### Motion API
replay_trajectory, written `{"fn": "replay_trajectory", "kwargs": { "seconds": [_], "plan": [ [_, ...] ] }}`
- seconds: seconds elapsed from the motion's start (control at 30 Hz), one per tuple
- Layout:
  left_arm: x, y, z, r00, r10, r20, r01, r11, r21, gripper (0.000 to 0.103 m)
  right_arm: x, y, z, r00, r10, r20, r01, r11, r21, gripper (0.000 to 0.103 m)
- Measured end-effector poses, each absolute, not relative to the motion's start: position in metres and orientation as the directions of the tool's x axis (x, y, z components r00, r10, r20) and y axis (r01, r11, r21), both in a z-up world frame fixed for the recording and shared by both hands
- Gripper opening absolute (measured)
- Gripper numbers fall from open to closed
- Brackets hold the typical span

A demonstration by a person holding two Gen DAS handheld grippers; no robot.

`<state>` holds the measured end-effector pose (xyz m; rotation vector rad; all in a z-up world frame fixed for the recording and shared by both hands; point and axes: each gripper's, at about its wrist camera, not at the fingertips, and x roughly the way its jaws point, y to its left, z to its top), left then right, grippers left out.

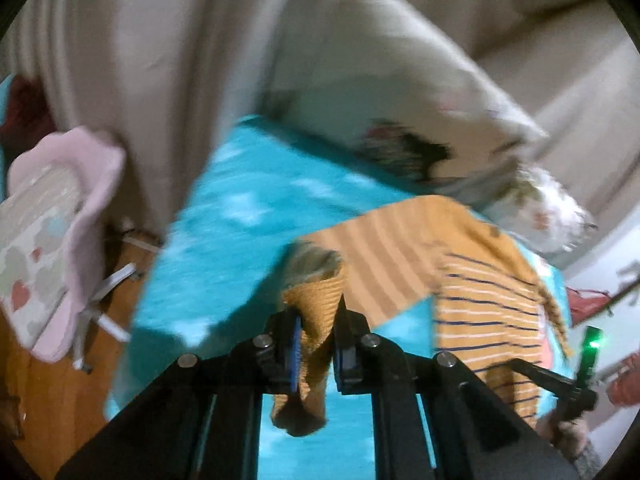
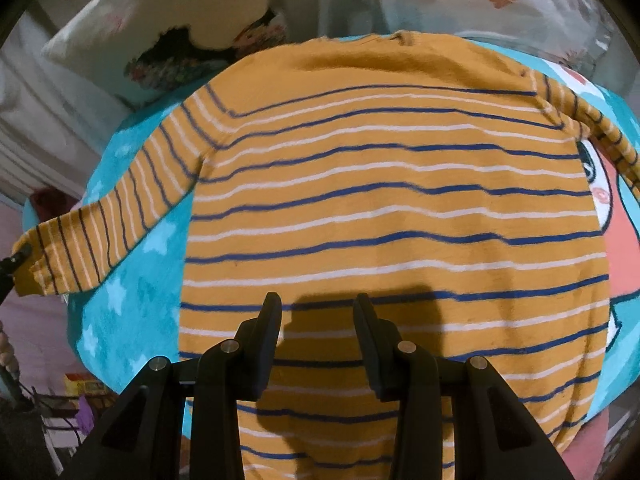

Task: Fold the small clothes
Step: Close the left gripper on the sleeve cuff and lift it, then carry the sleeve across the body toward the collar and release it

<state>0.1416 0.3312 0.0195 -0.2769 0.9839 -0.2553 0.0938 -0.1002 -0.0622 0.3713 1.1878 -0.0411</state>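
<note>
Work surface: a turquoise blanket (image 2: 132, 280) with pale star shapes, spread over a bed or cushion; a cartoon face in pink and white is printed near its right edge, partly covered.

Task item: an orange striped top (image 2: 392, 216) with thin blue and white stripes, lying flat across the middle of the blanket, neckline toward the far edge. Its left sleeve (image 2: 116, 216) stretches out past the blanket's left edge and is raised off the surface; the other sleeve trails along the right edge.

Left gripper (image 1: 318, 344): fingers drawn together on the cuff of the left sleeve — fabric is bunched between the blue pads and hangs below them. The left wrist view is blurred.

Right gripper (image 2: 316, 328): fingers apart, nothing between them, poised over the lower part of the top near the blanket's near edge; its shadow falls on the stripes.

Surroundings:
- Floral pillow (image 1: 404, 92), white with a dark flower print, at the far edge of the blanket.
- A second floral-print fabric (image 2: 520, 0) at the far right corner.
- Beige curtain (image 1: 132, 60) behind the bed.
- Pink flower-shaped cushion (image 1: 60, 224) with white ties, left of the blanket, over a wooden floor (image 1: 36, 384).
- Small clutter low at the left of the right wrist view — too small to identify.
</note>
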Motion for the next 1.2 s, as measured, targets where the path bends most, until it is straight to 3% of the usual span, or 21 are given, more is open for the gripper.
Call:
{"fn": "replay_trajectory", "kwargs": {
  "seconds": [0.37, 0.6, 0.67, 0.8, 0.97, 1.2],
  "plan": [
    [0.165, 0.061, 0.063, 0.421, -0.574, -0.702, 0.392, 0.813, -0.43, 0.011, 0.069, -0.237, -0.058, 0.467, 0.179, -0.866, 0.308, 0.885, 0.349, 0.041],
    [0.193, -0.125, 0.01, 0.261, -0.648, -0.716, 0.49, 0.728, -0.48, 0.011, 0.035, -0.326, -0.07, 0.461, 0.148, -0.875, 0.387, 0.854, 0.348, 0.041],
    [0.2, -0.16, -0.018, 0.198, -0.644, -0.739, 0.486, 0.719, -0.496, 0.019, 0.026, -0.346, -0.074, 0.458, 0.137, -0.878, 0.414, 0.842, 0.347, 0.041],
    [0.191, -0.186, -0.054, 0.121, -0.615, -0.78, 0.469, 0.728, -0.501, 0.031, 0.019, -0.378, -0.076, 0.466, 0.131, -0.875, 0.435, 0.827, 0.356, 0.041],
    [0.163, -0.156, -0.041, 0.179, -0.586, -0.791, 0.451, 0.763, -0.463, 0.067, 0.037, -0.384, -0.067, 0.508, 0.177, -0.843, 0.369, 0.84, 0.399, 0.041],
    [0.131, -0.07, -0.033, 0.328, -0.403, -0.855, 0.279, 0.906, -0.319, 0.071, 0.108, -0.352, -0.076, 0.525, 0.273, -0.806, 0.229, 0.867, 0.443, 0.041]
  ]
}}
